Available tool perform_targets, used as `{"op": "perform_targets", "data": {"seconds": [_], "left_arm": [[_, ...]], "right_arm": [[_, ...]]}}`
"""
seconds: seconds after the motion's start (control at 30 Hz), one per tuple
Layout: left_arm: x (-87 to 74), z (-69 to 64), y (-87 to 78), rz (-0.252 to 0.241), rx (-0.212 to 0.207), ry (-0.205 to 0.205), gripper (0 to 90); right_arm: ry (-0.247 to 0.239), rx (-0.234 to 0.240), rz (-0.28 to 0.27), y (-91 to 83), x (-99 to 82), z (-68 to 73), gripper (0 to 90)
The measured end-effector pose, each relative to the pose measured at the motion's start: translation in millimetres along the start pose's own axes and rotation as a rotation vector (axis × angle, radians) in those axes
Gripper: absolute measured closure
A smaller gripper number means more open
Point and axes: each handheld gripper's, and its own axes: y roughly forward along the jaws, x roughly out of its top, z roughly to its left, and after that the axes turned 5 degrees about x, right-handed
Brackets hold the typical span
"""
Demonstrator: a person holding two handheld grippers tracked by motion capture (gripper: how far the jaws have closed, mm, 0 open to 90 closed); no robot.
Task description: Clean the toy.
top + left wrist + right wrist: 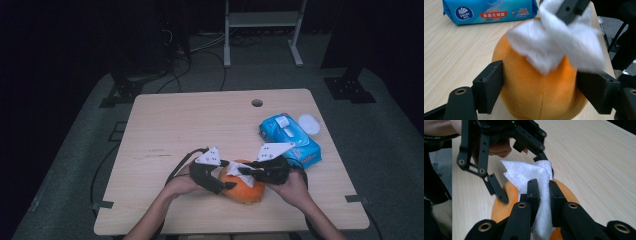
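An orange plush fruit (246,191) lies near the front edge of the table. My left gripper (230,174) comes at it from the left, its pads pressed on both sides of the fruit (534,92). A white wipe (234,169) is draped over the top of the fruit. My right gripper (246,171) reaches in from the right and is shut on that wipe (524,173), pinching it between its jaws (543,187) and holding it against the orange surface (567,193). In the left gripper view the wipe (554,42) covers the fruit's upper right.
A blue pack of wet wipes (290,141) lies right behind the fruit, with a white round lid (308,123) beside it. The wooden table (190,125) has a cable hole (257,103) at the back. Dark stands surround the table.
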Motion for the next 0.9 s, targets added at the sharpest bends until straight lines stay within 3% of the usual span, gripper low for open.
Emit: {"op": "perform_targets", "data": {"seconds": [0.13,0.23,0.37,0.43,0.57,0.73,0.9], "left_arm": [[-8.0,5.6,-1.6,0.016,-0.011,-0.012,23.2],[-13.9,9.7,-3.3,0.019,-0.022,-0.028,23.1],[-8.7,8.1,-3.9,0.018,-0.026,-0.029,20.5],[-3.7,7.0,-6.8,-0.006,-0.023,-0.018,16.6],[2.1,3.3,-8.1,-0.04,-0.007,0.004,16.8],[0.6,0.2,-3.9,-0.014,-0.009,0.042,23.3],[-4.5,1.6,-5.3,0.023,-0.005,0.037,23.8]], "right_arm": [[0.027,-0.02,-0.001,-8.4,-12.8,-5.7,81.3],[0.078,-0.032,0.003,-15.6,-27.7,-11.5,81.3],[0.117,-0.027,-0.012,-19.8,-38.9,-15.3,81.3],[0.11,-0.036,-0.008,-19.5,-37.6,-14.5,81.3],[0.093,-0.045,-0.002,-18.7,-32.2,-14.1,81.2],[0.049,-0.062,-0.011,-13.8,-18.8,-9.2,81.2],[-0.001,-0.054,-0.015,-1.5,-6.1,-1.3,81.2]]}}
